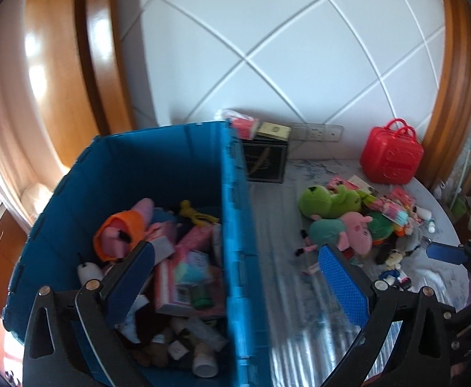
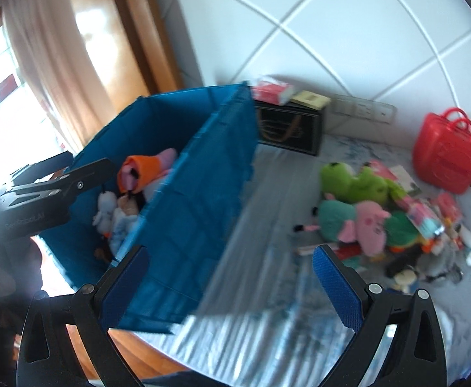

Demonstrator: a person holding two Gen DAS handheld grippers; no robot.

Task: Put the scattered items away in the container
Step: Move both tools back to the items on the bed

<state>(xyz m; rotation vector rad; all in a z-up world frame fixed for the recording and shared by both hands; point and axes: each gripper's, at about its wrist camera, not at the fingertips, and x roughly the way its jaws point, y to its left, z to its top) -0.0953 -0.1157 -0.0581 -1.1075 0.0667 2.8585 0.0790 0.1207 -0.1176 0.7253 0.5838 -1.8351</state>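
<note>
Left gripper (image 1: 235, 277) gapes empty above the blue crate (image 1: 232, 213), right gripper (image 2: 230, 279) equally wide, facing the pig plush (image 2: 364, 222) heap, likely next.

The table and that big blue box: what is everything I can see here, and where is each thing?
blue crate: one, blue, left on the table, holding mixed toys and boxes
orange-and-pink plush: one, inside the crate
green frog plush: one, green, in the pile right of the crate
pink pig plush: one, pink with teal body, in front of the frog
red case: one, red, two handles, back right by the wall
black box: one, black, behind the crate
wall sockets: a row, white, on the wall
left tool: one, black with blue pads, open
right tool: one, same colours, open
</note>
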